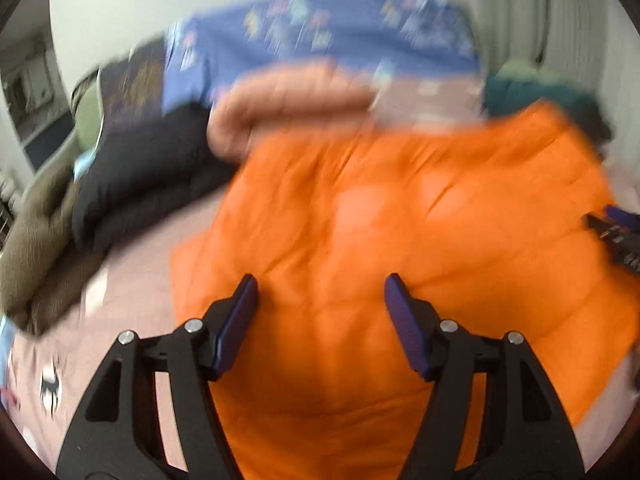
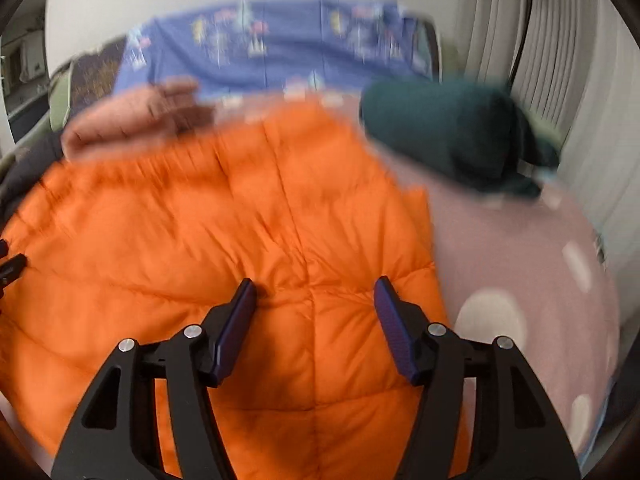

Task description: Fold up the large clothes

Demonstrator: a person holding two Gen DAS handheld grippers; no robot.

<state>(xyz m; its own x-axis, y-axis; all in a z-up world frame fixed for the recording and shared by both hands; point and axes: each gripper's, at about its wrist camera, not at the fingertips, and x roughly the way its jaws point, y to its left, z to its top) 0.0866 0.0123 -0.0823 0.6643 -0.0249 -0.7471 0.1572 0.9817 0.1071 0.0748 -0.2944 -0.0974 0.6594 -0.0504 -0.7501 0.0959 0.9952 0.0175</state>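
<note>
With both sets of jaws spread wide and nothing between them, I judge that I am between grasps: the orange puffer jacket (image 1: 400, 220) lies on the bed (image 2: 520, 248) and neither tool has hold of it. The left gripper (image 1: 320, 288) hangs over the jacket's near-left part, its fingers apart above bare orange fabric; the right gripper (image 2: 314, 290) hangs over the near-right part, close to the jacket's right edge, where the pink bedcover begins. In the left view I can just make out the other tool at the far right border, so the two stand well apart across the garment.

The next move, as I read it, calls for picking an edge or a sleeve on each side, closing on the fabric and carrying it toward the middle. I cannot tell from these blurred views which fold is due, nor where the sleeves lie.

The jacket is quilted, stitched into puffy panels with a seam running up the middle in the right view. It looks spread fairly flat, filling the middle of the bed, its near hem running out of view beneath the tools. Thick, slippery padding of this kind will likely spring back, so I expect a deep bite to be needed.

Other garments lie toward the far edge: a salmon-pink jacket (image 2: 132, 120) at the far left, a dark green garment (image 2: 448, 136) at the far-right corner, and a black garment (image 1: 140, 168) along the left edge.
</note>
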